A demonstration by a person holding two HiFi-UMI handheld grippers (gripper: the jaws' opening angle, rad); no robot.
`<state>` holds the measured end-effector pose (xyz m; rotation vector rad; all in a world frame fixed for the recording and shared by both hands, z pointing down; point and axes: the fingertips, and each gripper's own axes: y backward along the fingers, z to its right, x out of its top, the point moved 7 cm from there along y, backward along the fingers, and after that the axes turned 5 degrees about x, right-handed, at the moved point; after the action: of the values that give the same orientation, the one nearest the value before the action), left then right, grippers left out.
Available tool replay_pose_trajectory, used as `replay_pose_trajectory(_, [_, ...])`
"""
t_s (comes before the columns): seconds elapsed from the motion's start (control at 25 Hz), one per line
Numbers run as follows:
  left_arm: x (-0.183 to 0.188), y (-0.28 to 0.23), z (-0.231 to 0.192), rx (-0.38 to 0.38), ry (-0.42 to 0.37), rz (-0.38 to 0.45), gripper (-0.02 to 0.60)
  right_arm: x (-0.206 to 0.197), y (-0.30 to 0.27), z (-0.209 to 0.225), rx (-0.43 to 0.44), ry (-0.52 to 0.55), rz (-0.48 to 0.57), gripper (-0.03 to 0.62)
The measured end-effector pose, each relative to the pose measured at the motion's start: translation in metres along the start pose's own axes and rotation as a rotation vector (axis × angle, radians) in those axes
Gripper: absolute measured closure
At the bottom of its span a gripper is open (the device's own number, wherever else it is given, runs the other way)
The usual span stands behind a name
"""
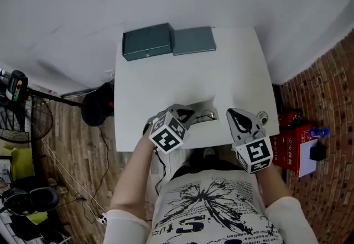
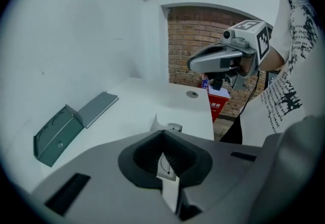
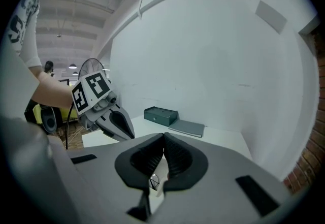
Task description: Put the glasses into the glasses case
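Glasses lie at the table's 6 o'clock edge in the head view, between the left gripper and the right gripper. The glasses case stands open at 12 o'clock, with its lid lying flat on its 3 o'clock side. Each gripper view shows its own jaws clenched together with the tips meeting, and a sliver of wire rim shows through the gap beneath. The left tips seem just beside the glasses, though contact is unclear. Only the head view shows the whole layout, including a small round disc at the table's 4 o'clock. Only the right gripper view shows the ceiling. A red box sits on the floor. The left gripper view shows its white label most nearly face-on, but the print is too small to read.
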<state>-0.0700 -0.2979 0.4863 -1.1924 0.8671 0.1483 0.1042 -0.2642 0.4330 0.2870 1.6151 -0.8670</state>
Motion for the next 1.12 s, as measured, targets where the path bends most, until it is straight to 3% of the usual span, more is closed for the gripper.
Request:
replay_pose_trajectory(0.48, [0.012, 0.107, 0.007, 0.241, 0.097, 0.376, 0.568, 0.037, 0.013, -0.032, -0.037, -0.011, 0.119, 0.579])
replay_pose_trajectory(0.68, [0.000, 0.150, 0.004, 0.384, 0.190, 0.517, 0.569, 0.051, 0.018, -0.038, -0.053, -0.019, 0.196, 0.579])
replay_pose_trajectory(0.88, [-0.023, 0.182, -0.001, 0.522, 0.306, 0.598, 0.568, 0.058, 0.022, -0.044, -0.042, 0.025, 0.218, 0.579])
replay_pose_trajectory(1.12, [-0.033, 0.209, 0.001, 0.627, 0.336, 0.699, 0.568, 0.060, 0.027, -0.045, -0.060, 0.012, 0.233, 0.580])
